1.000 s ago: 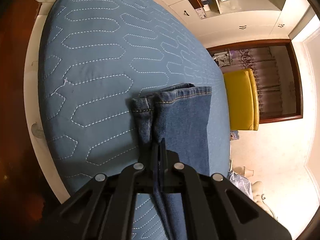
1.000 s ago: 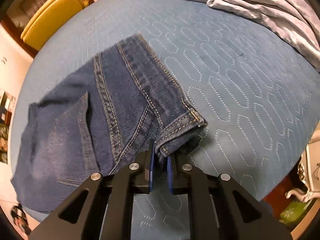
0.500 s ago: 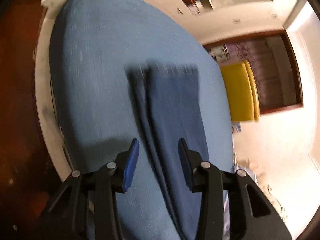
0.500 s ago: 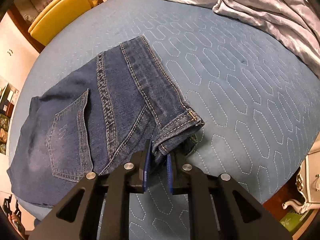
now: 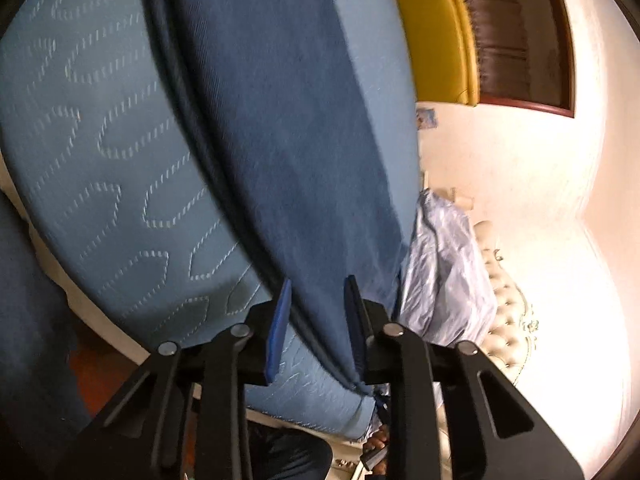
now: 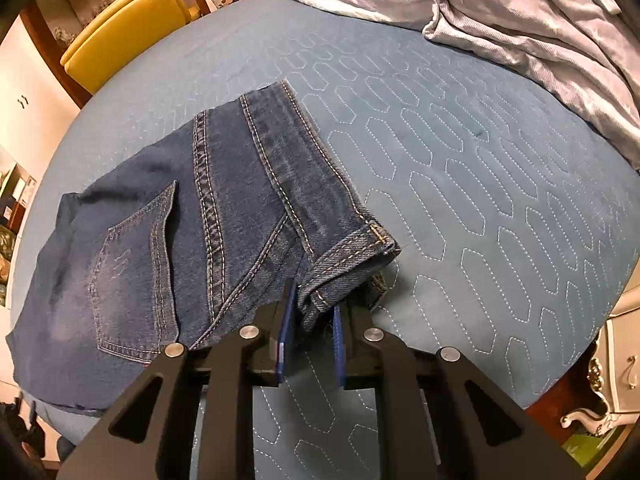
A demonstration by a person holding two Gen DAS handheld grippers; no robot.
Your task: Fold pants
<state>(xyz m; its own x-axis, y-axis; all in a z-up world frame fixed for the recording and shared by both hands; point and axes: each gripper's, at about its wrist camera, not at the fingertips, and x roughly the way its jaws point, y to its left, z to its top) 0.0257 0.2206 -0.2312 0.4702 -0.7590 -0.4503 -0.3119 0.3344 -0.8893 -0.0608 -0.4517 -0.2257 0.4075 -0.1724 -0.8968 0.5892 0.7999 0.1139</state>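
Your right tongs (image 6: 311, 304) pinch the waistband of the jeans (image 6: 192, 224) on the bed (image 6: 480, 200). Your left tongs (image 5: 316, 300) have just been closing around a jeans leg (image 5: 280, 128), not squeezing it.

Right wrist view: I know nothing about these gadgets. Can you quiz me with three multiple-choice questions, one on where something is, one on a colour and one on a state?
1. Where does the grey blanket lie?
A. on the bed, apart from the jeans
B. spread over the jeans
C. on the chair

2. What colour is the chair?
A. red
B. green
C. yellow

3. What is the right gripper doing?
A. hanging open over bare quilt
B. shut on the jeans at the waistband end
C. holding the blanket

Answers:
1 A: the blanket is bunched at the far edge, with bare quilt between it and the jeans.
2 C: the chair beyond the bed is bright yellow.
3 B: denim is pinched between the two blue pads.
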